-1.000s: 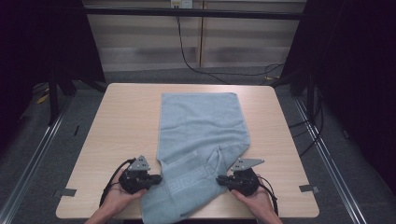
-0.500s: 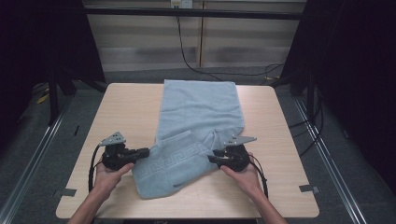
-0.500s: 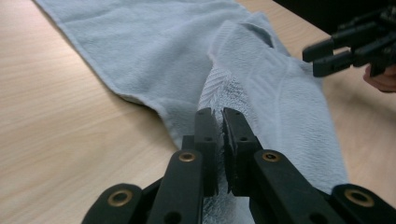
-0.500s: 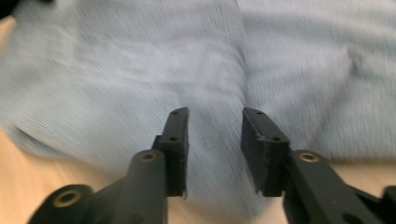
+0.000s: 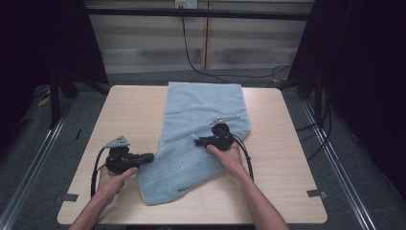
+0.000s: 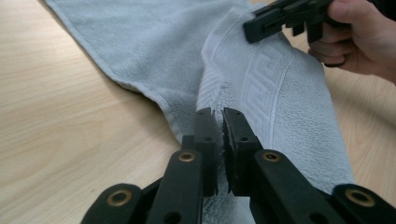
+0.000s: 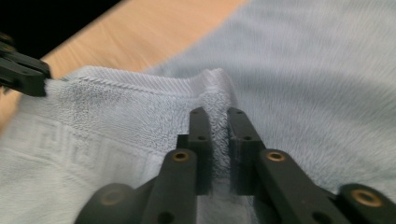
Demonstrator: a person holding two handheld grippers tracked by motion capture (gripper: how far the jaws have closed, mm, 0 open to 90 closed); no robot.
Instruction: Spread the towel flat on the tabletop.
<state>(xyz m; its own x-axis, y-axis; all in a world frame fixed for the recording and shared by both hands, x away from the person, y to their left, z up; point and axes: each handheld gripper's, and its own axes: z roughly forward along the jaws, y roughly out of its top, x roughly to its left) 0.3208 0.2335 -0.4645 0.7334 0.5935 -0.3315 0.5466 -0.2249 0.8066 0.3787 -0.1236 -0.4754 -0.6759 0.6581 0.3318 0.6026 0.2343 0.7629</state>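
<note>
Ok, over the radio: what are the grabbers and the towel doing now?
Left gripper shut on the towel edge. Right gripper just re-closing, towel fold pinched between its jaws. Near end lifted and folding over; table around it bare.

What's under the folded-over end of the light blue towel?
More of the same light blue terry towel, spread on the pale wooden table. Whether anything else lies beneath is hidden by the fold.

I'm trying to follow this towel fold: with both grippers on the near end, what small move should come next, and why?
Probably carry the pinched edge a little farther toward the far end. The left gripper and right gripper, whose jaws have just been closing, each pinch the light blue terry towel. Its near end is doubled over only partway and skewed, and the far part lies flat on the pale wooden table.
</note>
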